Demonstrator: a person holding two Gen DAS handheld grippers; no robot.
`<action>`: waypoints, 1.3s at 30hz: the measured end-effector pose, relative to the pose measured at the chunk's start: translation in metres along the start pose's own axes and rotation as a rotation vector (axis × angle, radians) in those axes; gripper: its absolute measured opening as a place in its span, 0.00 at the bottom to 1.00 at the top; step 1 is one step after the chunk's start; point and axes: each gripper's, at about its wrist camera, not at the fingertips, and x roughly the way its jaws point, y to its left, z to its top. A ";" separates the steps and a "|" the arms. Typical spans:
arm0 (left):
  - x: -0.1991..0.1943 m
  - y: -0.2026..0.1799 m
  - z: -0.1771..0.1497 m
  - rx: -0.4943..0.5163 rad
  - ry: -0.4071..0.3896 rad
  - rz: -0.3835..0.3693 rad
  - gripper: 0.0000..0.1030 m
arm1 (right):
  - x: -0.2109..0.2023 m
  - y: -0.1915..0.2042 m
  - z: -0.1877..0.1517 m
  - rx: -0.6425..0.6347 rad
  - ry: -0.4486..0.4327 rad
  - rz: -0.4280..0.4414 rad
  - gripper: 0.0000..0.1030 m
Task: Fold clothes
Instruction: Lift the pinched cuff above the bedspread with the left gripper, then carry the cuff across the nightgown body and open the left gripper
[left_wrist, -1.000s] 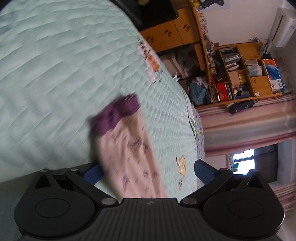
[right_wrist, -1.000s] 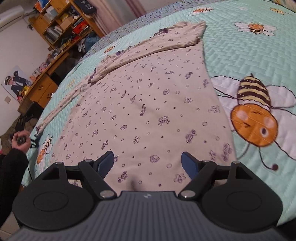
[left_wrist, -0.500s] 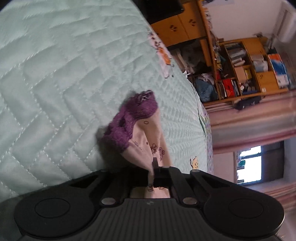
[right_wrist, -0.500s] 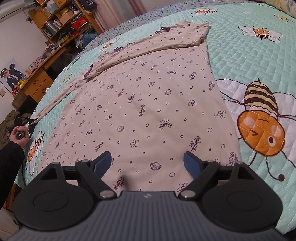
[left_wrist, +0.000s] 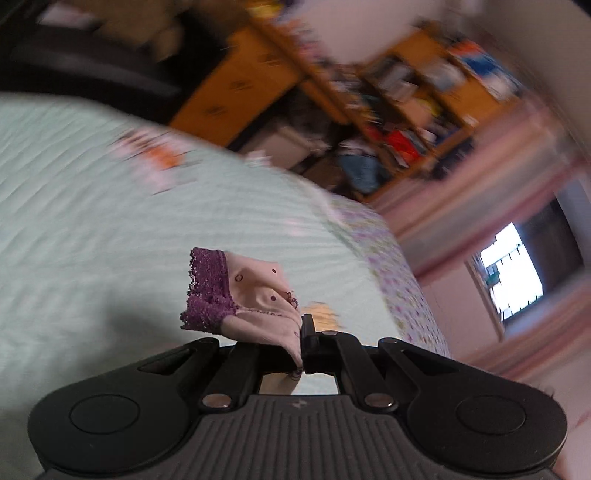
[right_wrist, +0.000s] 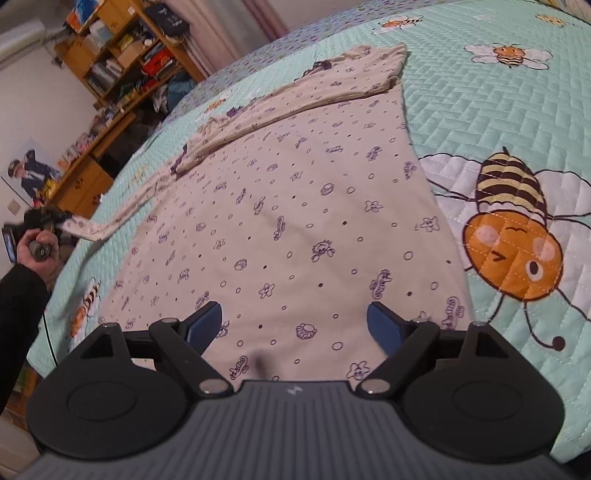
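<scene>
A cream nightshirt (right_wrist: 295, 206) printed with small purple doodles lies spread flat on the bed, one long sleeve folded across its top. My right gripper (right_wrist: 295, 325) hovers open just above the shirt's near hem, touching nothing. The other sleeve (right_wrist: 92, 227) stretches off to the left, lifted at its end. In the left wrist view my left gripper (left_wrist: 301, 345) is shut on that sleeve (left_wrist: 266, 295) near its purple lace cuff (left_wrist: 208, 291), which hangs raised above the quilt. The same left gripper (right_wrist: 40, 221) appears far left in the right wrist view, held by a hand (right_wrist: 37, 254).
The bed carries a mint quilt (right_wrist: 480, 103) with large bee pictures (right_wrist: 513, 236). Wooden shelves and drawers (right_wrist: 110, 59) full of clutter stand beyond the far edge. A window (left_wrist: 513, 273) and pink curtains show in the blurred left wrist view. A dark sleeve (right_wrist: 18, 306) enters at left.
My left gripper shut on the sleeve near its cuff and has lifted it off the quilt, swinging quickly. My right gripper stays open and has crept slightly over the hem.
</scene>
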 end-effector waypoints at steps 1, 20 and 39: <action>-0.003 -0.029 -0.008 0.065 -0.007 -0.007 0.01 | -0.002 -0.004 0.000 0.014 -0.008 0.011 0.84; -0.011 -0.336 -0.493 1.312 0.241 -0.196 0.02 | -0.039 -0.089 0.002 0.316 -0.151 0.213 0.84; -0.058 -0.318 -0.585 1.604 0.207 -0.186 0.75 | -0.040 -0.112 0.004 0.431 -0.159 0.275 0.84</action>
